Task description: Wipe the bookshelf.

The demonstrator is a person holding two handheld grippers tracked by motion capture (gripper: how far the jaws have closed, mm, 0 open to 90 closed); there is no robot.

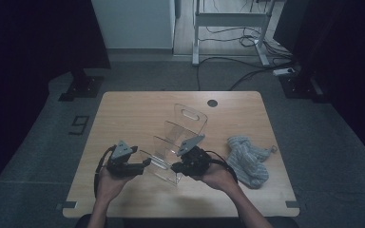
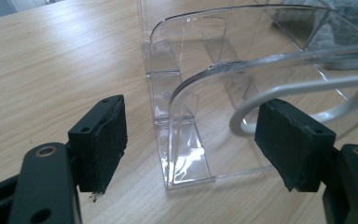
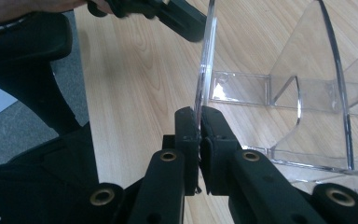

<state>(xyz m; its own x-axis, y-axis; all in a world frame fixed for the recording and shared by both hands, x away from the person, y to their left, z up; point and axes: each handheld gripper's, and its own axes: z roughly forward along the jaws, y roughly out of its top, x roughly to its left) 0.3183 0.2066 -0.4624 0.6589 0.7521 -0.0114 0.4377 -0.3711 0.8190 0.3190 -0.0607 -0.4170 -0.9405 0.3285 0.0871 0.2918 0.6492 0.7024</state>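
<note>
A clear plastic tiered rack (image 1: 185,124) stands in the middle of the wooden table (image 1: 133,111), its lowest panel nearest me. My right gripper (image 1: 176,166) holds that front panel from the right. In the right gripper view the gripper (image 3: 199,119) is shut on the thin clear edge of the rack (image 3: 307,70). My left gripper (image 1: 143,164) sits at the rack's front left corner. In the left gripper view it (image 2: 196,126) is open, its pads (image 2: 109,130) either side of the rack's front panel (image 2: 186,140) without touching it. A white wire loop (image 2: 261,100) shows through the plastic.
A crumpled grey cloth (image 1: 247,159) lies to the right of the rack, near the right hand. A round cable hole (image 1: 212,102) is at the table's far edge. The far side and the left part of the tabletop are bare wood.
</note>
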